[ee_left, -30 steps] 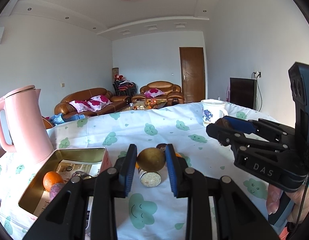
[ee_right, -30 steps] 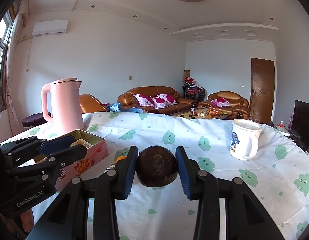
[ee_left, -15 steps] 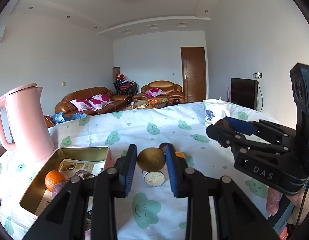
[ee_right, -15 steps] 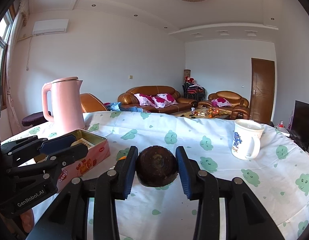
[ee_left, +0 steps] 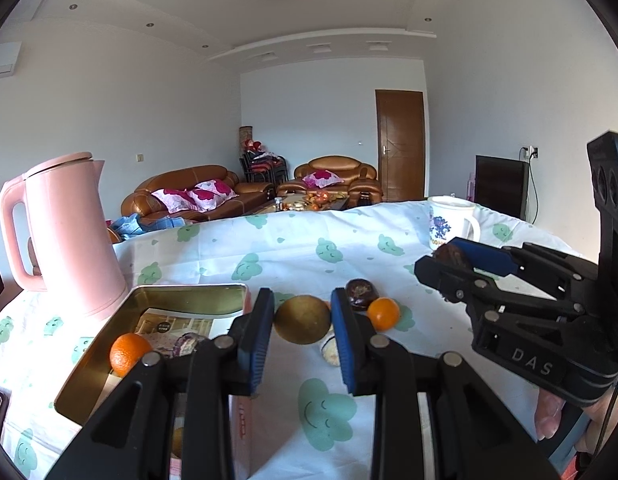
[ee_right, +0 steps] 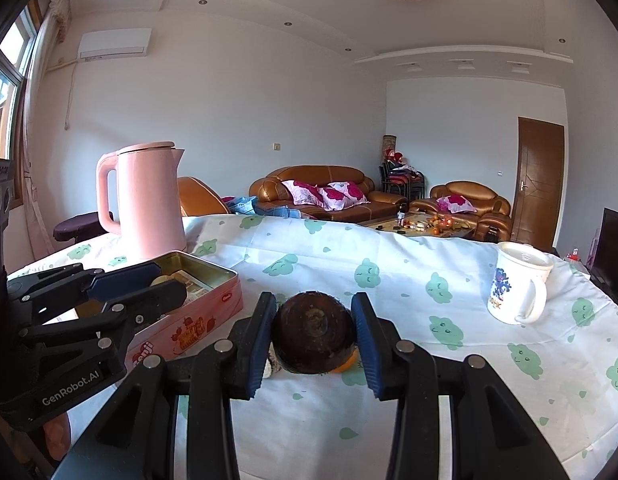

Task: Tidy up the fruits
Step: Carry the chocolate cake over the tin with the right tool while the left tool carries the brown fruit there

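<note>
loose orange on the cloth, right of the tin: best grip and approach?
Grip the orange across its middle, coming from above with fingers left and right. It is round, so any diameter works, but the dark fruit sits close behind it. Both grippers already hold fruit.

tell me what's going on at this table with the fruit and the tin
A person is sorting fruit with a hand-held gripper in each hand. The left hand-held gripper is shut on a brown-green round fruit, the right hand-held gripper on a dark brown one. The open tin already holds an orange; another orange sits on the tablecloth.
</note>
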`<action>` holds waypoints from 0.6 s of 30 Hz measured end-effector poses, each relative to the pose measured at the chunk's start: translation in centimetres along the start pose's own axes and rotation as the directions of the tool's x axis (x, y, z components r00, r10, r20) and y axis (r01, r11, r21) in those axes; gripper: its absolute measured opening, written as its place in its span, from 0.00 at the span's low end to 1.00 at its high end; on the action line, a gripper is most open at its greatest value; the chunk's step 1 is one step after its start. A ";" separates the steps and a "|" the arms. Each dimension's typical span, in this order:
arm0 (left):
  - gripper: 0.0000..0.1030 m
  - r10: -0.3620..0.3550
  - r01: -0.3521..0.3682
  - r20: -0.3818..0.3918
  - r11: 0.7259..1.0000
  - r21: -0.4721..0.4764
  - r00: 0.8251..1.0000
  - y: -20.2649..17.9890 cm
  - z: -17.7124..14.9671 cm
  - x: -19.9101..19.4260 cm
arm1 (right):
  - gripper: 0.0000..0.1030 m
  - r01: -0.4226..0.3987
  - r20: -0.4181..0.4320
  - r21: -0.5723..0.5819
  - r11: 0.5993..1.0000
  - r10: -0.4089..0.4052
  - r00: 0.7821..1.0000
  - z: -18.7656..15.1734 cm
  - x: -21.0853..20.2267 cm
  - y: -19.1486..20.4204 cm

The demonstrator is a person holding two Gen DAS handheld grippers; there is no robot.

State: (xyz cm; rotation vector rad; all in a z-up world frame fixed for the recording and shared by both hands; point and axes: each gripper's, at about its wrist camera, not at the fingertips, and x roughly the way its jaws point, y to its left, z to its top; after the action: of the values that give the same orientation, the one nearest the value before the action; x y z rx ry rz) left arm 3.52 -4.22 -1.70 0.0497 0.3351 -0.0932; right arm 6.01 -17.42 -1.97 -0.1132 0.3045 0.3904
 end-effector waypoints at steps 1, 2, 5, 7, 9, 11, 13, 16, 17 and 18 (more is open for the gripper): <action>0.30 0.003 -0.003 -0.002 1.000 -0.004 1.000 0.3 0.0 0.0 | 0.40 -0.004 -0.002 -0.003 1.000 0.004 1.000 0.1 0.1 0.2; 0.30 0.008 -0.008 -0.004 1.000 -0.007 1.000 0.6 -0.1 0.0 | 0.40 -0.010 -0.004 -0.007 1.000 0.010 1.000 0.1 0.3 0.5; 0.30 0.023 -0.023 -0.010 0.999 -0.024 1.000 1.8 -0.1 0.1 | 0.40 -0.026 -0.009 -0.022 0.999 0.025 1.000 0.2 0.6 1.4; 0.30 0.032 -0.033 -0.015 0.999 -0.035 0.999 2.5 -0.2 0.1 | 0.40 -0.037 -0.013 -0.032 0.999 0.036 0.999 0.3 0.9 2.1; 0.30 0.041 -0.042 -0.019 0.998 -0.043 0.999 3.2 -0.4 0.1 | 0.40 -0.046 -0.017 -0.042 0.998 0.046 0.999 0.4 1.3 2.7; 0.30 0.048 -0.049 -0.022 0.998 -0.051 0.999 3.8 -0.4 0.0 | 0.40 -0.058 -0.021 -0.050 0.997 0.057 0.998 0.5 1.6 3.3; 0.30 0.057 -0.059 -0.024 0.997 -0.057 0.998 4.4 -0.5 -0.1 | 0.40 -0.067 -0.026 -0.058 0.996 0.065 0.998 0.6 2.0 4.0; 0.30 0.066 -0.068 -0.034 0.996 -0.060 0.997 5.1 -0.6 -0.2 | 0.40 -0.078 -0.030 -0.066 0.995 0.076 0.997 0.7 2.3 4.6; 0.30 0.068 -0.070 -0.036 0.996 -0.062 0.997 5.3 -0.7 -0.1 | 0.40 -0.082 -0.033 -0.069 0.994 0.080 0.996 0.7 2.5 4.8; 0.30 0.070 -0.073 -0.038 0.995 -0.065 0.997 5.6 -0.7 -0.1 | 0.40 -0.086 -0.036 -0.072 0.994 0.084 0.996 0.7 2.6 5.0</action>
State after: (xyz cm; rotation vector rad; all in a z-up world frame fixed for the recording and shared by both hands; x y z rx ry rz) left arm 3.74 1.40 -2.13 -0.0029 0.3712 -0.0103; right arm 6.53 -11.74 -2.33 -0.1798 0.3282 0.4846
